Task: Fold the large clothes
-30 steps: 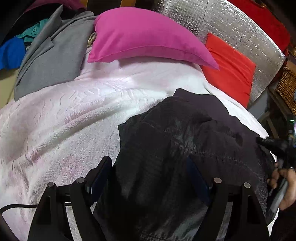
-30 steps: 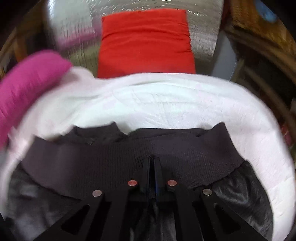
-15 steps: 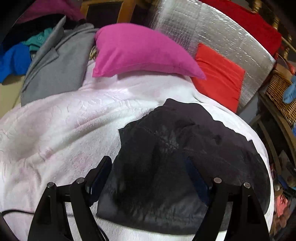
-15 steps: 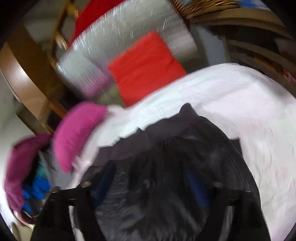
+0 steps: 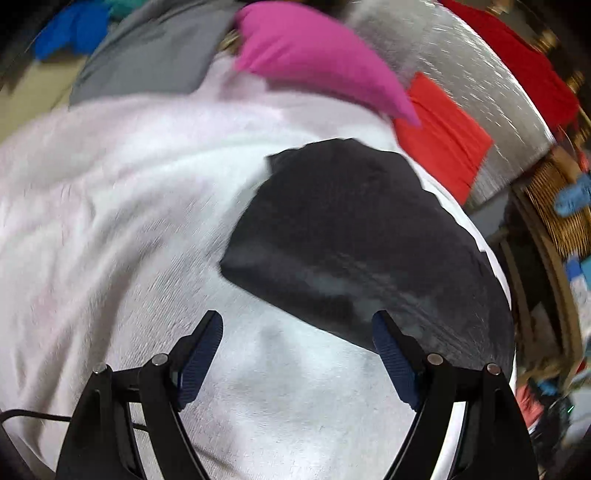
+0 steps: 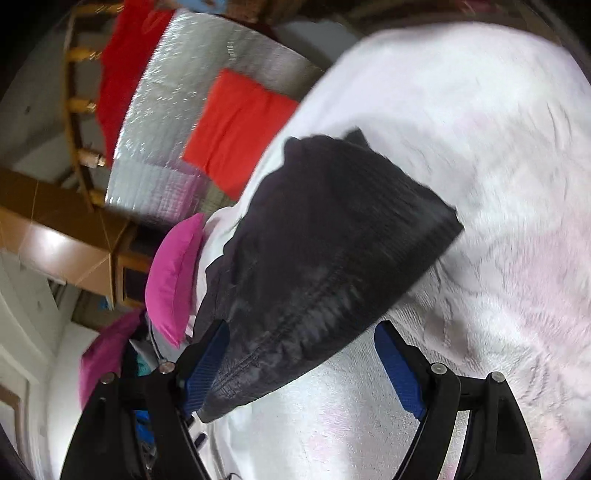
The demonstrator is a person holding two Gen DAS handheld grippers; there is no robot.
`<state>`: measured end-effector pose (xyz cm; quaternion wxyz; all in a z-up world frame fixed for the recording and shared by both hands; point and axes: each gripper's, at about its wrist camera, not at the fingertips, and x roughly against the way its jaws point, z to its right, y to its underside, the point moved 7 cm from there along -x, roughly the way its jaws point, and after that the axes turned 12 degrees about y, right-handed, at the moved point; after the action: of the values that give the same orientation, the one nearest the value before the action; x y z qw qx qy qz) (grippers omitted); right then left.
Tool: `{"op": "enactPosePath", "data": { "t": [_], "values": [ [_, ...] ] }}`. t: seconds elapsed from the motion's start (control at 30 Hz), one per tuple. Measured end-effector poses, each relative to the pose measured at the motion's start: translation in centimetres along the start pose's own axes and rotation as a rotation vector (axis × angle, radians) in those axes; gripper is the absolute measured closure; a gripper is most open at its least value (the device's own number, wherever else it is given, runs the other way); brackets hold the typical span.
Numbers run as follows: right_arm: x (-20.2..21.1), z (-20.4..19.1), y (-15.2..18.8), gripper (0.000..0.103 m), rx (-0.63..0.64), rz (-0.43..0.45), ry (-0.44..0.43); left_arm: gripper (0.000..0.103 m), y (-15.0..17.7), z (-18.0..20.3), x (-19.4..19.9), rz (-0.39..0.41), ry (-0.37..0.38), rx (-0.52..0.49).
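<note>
Your folded black garment [image 5: 354, 236] lies flat on the white bedspread [image 5: 110, 221], and everything else can be placed from it. In the left wrist view your left gripper [image 5: 297, 354] hangs over the bedspread just short of the garment's near edge, its fingers [image 5: 201, 356] spread wide with nothing between them but white cloth; the right-hand finger overlaps the garment's near corner in the picture, though you cannot tell whether it touches. Beyond the garment's far edge a pink pillow [image 5: 317, 55] rests on the bedspread, and to the right of that, just past the garment's far corner, a red cushion [image 5: 443, 144] leans against a silver quilted panel [image 5: 480, 85]. A grey garment [image 5: 147, 62] lies further off past the pink pillow, with blue cloth [image 5: 70, 33] behind it. In the right wrist view the scene is rolled to one side: your right gripper [image 6: 301, 363] sits at the garment's [image 6: 332, 251] near end, its fingers [image 6: 207, 365] standing well apart after just having been opening, and the garment's stitched corner lies loose between them, pinched by neither pad. The bedspread [image 6: 498, 184] fills the side to the right of the garment, while the red cushion [image 6: 236, 129] and pink pillow [image 6: 173, 273] sit to its left. Both views are blurred.
</note>
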<state>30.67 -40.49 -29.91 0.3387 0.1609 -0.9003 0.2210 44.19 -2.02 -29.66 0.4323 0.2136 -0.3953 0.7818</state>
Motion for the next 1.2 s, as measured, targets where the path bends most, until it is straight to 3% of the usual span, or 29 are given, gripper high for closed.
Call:
{"op": "enactPosePath", "data": {
  "t": [0.13, 0.27, 0.37, 0.57, 0.63, 0.67, 0.73, 0.77, 0.93, 1.1, 1.2],
  "values": [
    [-1.6, 0.7, -0.1, 0.020, -0.046, -0.026, 0.011, 0.020, -0.8, -1.1, -1.3, -0.020, 0.035, 0.080],
    [-2.9, 1.5, -1.7, 0.020, -0.056, 0.011, 0.057, 0.020, -2.2, -2.0, -2.8, -0.012, 0.070, 0.150],
    [-4.2, 2.6, -2.5, 0.020, -0.110, -0.005, 0.059, 0.020, -3.6, -1.7, -3.5, 0.026, 0.074, 0.142],
    [-5.5, 2.5, -4.5, 0.019, -0.106, 0.056, 0.079, 0.021, -4.9, -0.9, -4.9, 0.082, 0.126, 0.135],
    [-5.8, 2.3, -5.3, 0.021, -0.096, 0.101, 0.088, 0.045, -5.5, -0.8, -5.2, 0.103, 0.112, 0.125],
    [-6.0, 2.1, -5.6, 0.022, -0.085, 0.129, 0.103, 0.049, -5.8, -0.6, -5.3, 0.115, 0.110, 0.117],
    [-6.3, 1.6, -5.9, 0.037, -0.044, 0.163, 0.145, 0.064, -6.0, -0.7, -4.9, 0.137, 0.125, 0.107],
    [-6.4, 1.3, -5.9, 0.039, -0.026, 0.168, 0.158, 0.068, -6.1, -0.7, -4.7, 0.139, 0.127, 0.103],
    [-5.1, -0.1, -6.4, 0.060, 0.030, 0.208, 0.152, 0.077, -6.4, 0.0, -3.6, 0.179, 0.146, 0.095],
    [-2.8, -1.6, -6.2, 0.066, 0.109, 0.254, 0.135, 0.080, -5.9, 1.1, -0.7, 0.226, 0.148, 0.043],
    [-1.7, -1.7, -5.9, 0.067, 0.115, 0.235, 0.118, 0.081, -4.8, 1.0, 1.0, 0.220, 0.143, 0.034]
  ]
}}
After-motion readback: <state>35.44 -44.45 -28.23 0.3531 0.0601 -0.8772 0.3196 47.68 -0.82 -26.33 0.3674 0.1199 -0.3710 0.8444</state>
